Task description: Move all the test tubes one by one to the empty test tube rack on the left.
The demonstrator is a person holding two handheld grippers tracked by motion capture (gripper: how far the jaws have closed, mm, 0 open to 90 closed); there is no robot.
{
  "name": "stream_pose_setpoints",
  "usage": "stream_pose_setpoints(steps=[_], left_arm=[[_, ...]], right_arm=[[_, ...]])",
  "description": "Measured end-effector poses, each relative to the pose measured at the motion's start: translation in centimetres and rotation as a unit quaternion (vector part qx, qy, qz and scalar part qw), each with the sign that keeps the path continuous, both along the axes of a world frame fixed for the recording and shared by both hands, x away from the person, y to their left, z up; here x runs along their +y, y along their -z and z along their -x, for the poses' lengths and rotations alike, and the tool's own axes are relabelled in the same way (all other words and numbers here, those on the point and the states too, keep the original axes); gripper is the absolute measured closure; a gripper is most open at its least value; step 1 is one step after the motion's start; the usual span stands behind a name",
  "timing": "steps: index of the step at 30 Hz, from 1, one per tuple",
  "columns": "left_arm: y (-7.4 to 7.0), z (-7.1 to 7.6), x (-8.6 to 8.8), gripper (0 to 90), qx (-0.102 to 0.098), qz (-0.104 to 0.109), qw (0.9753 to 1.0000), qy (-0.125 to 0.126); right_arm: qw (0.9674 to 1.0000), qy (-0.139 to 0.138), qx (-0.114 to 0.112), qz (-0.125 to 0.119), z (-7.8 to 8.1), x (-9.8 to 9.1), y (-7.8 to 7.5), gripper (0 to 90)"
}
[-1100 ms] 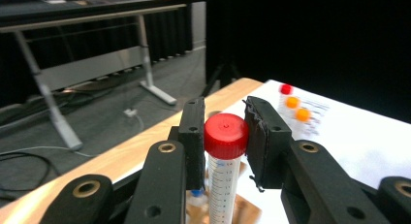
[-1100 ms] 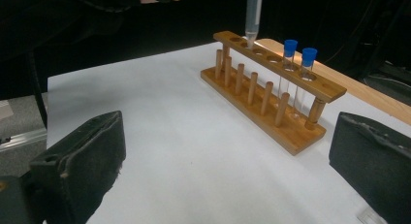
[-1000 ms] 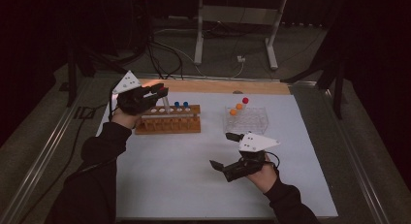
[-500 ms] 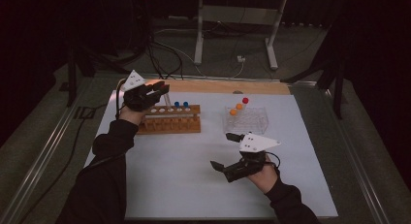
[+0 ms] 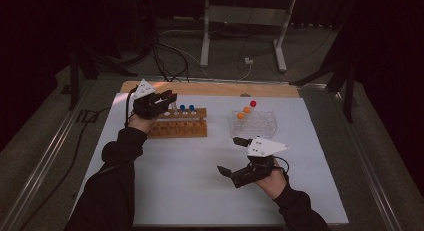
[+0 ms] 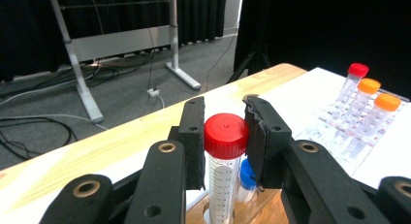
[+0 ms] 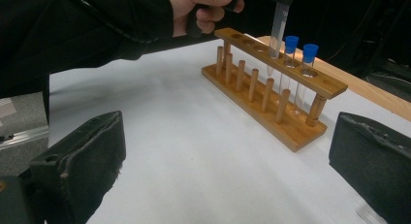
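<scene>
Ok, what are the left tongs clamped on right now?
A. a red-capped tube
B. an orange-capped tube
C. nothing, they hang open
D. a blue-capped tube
A: in the left gripper view the left tongs pinch the red-capped tube just under its cap, its lower end going into the wooden rack next to a blue-capped tube.
</scene>
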State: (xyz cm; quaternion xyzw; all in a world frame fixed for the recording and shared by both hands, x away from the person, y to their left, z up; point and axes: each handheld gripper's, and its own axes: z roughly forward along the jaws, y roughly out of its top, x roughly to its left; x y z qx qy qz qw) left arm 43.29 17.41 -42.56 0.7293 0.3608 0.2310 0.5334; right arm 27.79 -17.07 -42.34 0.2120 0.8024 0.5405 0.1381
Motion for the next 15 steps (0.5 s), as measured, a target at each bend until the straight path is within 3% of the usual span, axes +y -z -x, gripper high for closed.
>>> stream_pose_setpoints(steps=[6, 10, 15], left_arm=[[1.2, 0.0, -0.3, 71.6, 0.011, -0.003, 0.9999, -0.003], [2.0, 0.1, -0.7, 71.6, 0.014, -0.028, 0.9994, -0.013], [2.6, 0.1, -0.9, 71.6, 0.017, -0.020, 0.9996, -0.013]], right_arm=[[1.0000, -0.001, 0.000, -0.001, 0.0, 0.0, 0.0, 0.0], [1.0000, -0.001, 0.001, -0.002, 0.0, -0.1, 0.0, 0.0], [1.0000, 0.000, 0.001, -0.002, 0.0, -0.1, 0.0, 0.0]])
